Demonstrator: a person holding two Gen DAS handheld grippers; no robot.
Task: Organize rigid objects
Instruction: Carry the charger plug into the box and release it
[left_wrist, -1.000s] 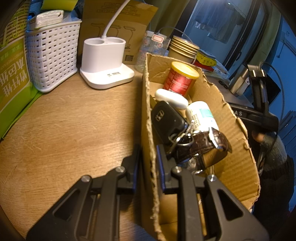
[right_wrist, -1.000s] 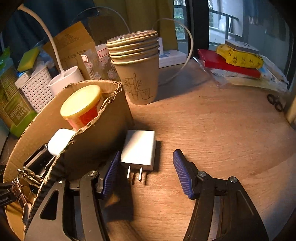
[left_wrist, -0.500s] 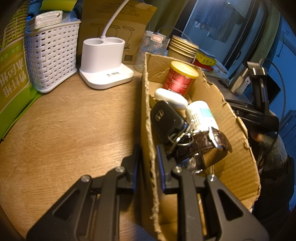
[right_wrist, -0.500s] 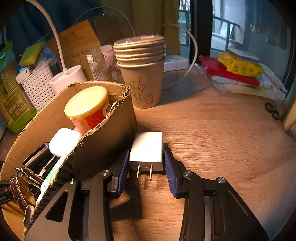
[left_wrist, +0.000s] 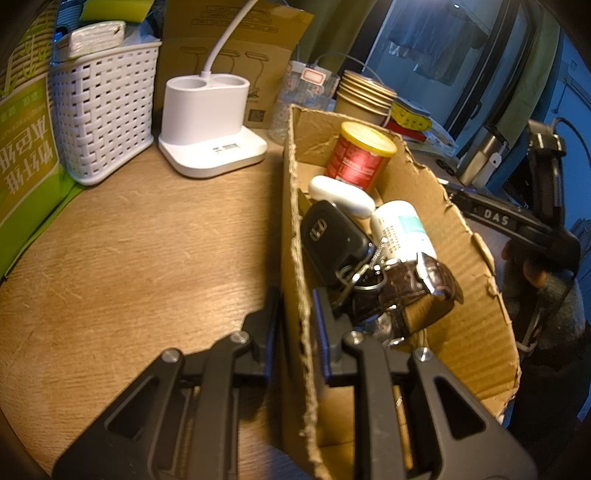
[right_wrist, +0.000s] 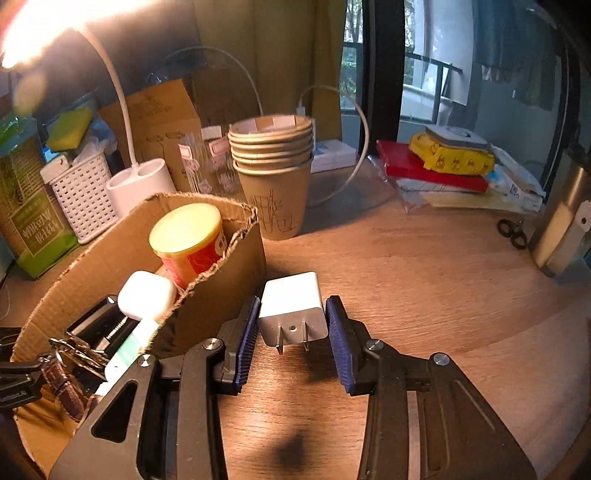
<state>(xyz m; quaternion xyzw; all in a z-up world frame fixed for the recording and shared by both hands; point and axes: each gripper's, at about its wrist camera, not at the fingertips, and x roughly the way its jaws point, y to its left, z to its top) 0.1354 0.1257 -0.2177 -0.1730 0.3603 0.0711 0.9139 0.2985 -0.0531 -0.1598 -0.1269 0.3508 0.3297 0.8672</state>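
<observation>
Right claw (right_wrist: 292, 339): lower centre of the right wrist view, blue pads pinching the white charger (right_wrist: 291, 310) on both sides, prongs pointing toward the camera.
Charger: lifted off the desk (right_wrist: 424, 295), just right of the cardboard box (right_wrist: 218, 295).
Left claw (left_wrist: 295, 317): bottom centre of the left wrist view, pressed on the box's left wall (left_wrist: 291, 229), one finger inside, one outside.
Box contents: red can with yellow lid (left_wrist: 360, 155) at the far end, white case (left_wrist: 341, 195), car key (left_wrist: 332, 240), white bottle (left_wrist: 400, 229), brown leather watch (left_wrist: 402, 291).
Behind the box: stacked paper cups (right_wrist: 273, 173).
Upper left, left wrist view: white lamp base (left_wrist: 210, 122), white basket (left_wrist: 103, 110).
</observation>
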